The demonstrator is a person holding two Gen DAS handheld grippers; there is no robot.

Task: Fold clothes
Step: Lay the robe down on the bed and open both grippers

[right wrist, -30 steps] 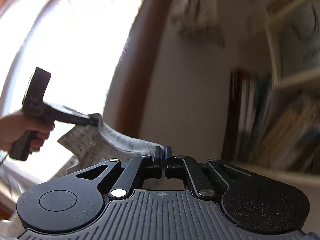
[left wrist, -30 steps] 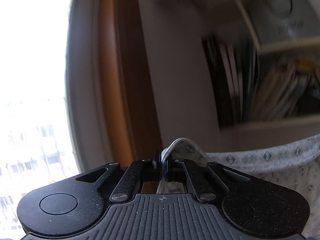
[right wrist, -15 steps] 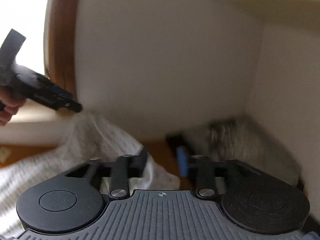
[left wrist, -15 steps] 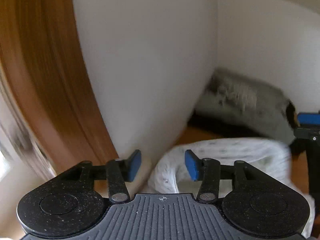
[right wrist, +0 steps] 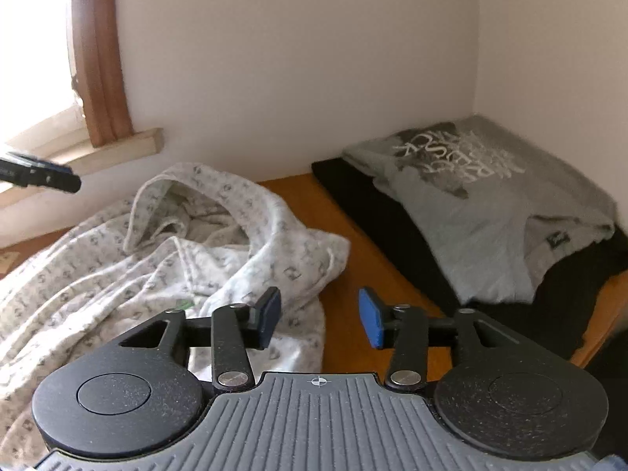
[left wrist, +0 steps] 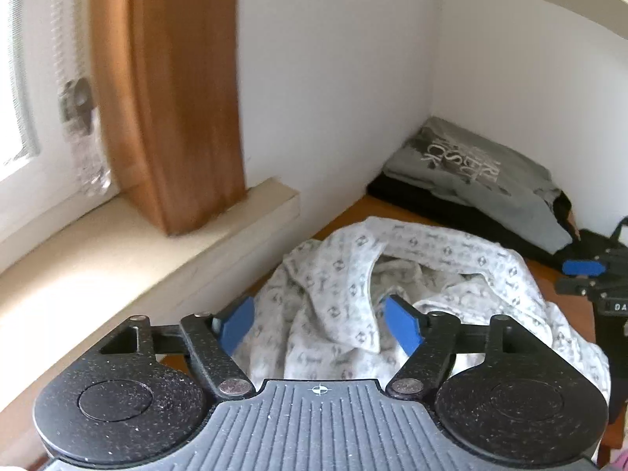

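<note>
Left gripper [left wrist: 320,324] opening above crumpled patterned garment [left wrist: 392,274], gripping nothing; right gripper [right wrist: 320,316] opening over bare wooden table [right wrist: 353,274]; only the left view shows the windowsill [left wrist: 117,251] fully.

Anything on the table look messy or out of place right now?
Yes: the white patterned garment lies crumpled in a heap on the wooden table, unfolded, unlike the grey printed T-shirt stacked flat in the corner. Neither gripper holds it.
</note>
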